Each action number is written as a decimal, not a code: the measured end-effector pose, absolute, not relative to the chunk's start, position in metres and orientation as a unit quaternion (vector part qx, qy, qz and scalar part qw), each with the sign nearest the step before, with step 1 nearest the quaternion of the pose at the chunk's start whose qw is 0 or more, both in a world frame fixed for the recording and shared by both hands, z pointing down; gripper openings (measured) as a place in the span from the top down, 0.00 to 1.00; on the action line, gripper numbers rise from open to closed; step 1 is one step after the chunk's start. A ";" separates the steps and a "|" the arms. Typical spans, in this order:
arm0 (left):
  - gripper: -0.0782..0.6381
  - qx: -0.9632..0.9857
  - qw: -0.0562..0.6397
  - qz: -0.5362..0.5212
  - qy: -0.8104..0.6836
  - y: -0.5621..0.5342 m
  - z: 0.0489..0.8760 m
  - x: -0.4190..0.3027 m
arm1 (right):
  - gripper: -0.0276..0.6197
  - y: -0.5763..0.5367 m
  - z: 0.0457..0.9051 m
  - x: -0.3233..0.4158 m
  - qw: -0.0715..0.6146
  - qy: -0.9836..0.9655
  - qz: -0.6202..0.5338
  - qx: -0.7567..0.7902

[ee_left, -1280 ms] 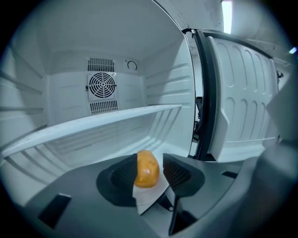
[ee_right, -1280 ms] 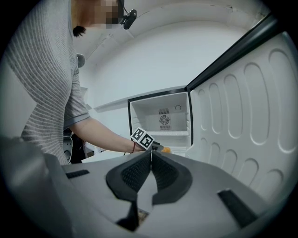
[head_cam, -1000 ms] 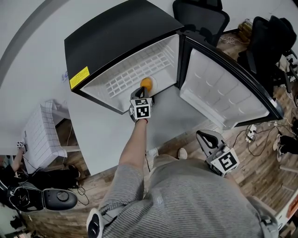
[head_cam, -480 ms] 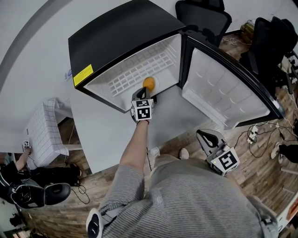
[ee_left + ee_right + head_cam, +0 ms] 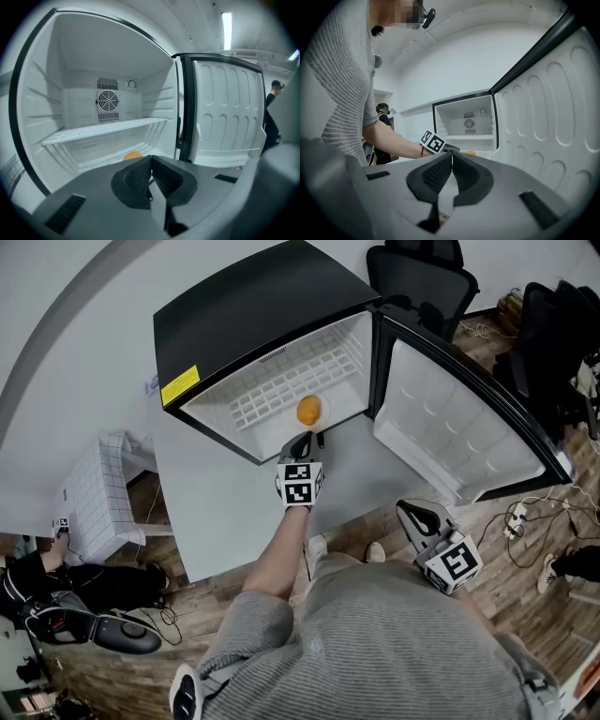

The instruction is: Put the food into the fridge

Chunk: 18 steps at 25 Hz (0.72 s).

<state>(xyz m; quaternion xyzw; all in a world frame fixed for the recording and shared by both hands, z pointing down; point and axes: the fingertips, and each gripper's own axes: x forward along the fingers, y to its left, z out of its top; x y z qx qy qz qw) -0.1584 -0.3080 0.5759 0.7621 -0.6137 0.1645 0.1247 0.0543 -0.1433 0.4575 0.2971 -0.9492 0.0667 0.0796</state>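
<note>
An orange [image 5: 308, 410] lies on the floor of the open black fridge [image 5: 244, 324], below its wire shelf [image 5: 103, 130]. My left gripper [image 5: 302, 442] is just outside the fridge mouth, a short way in front of the orange, jaws shut and empty. In the left gripper view the orange [image 5: 131, 155] peeks over the closed jaws of my left gripper [image 5: 150, 162]. My right gripper [image 5: 420, 519] hangs low by the person's right side, near the open door [image 5: 459, 437], shut with nothing in it. The right gripper view shows my right gripper [image 5: 452, 158] shut, and the orange [image 5: 470, 153] far off.
The fridge door stands wide open to the right. A white table [image 5: 234, 502] lies under the left arm. A white wire basket [image 5: 94, 512] is at the left, black office chairs [image 5: 422, 277] behind the fridge, cables [image 5: 511, 517] on the wooden floor, another person [image 5: 28, 577] at left.
The left gripper has drawn back out of the fridge toward the person, leaving the orange lying inside. The right gripper has stayed where it was.
</note>
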 end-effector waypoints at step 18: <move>0.87 0.801 0.096 0.082 -0.586 -0.226 0.513 -0.098 | 0.94 -0.143 0.458 0.051 0.068 -0.962 0.063 0.257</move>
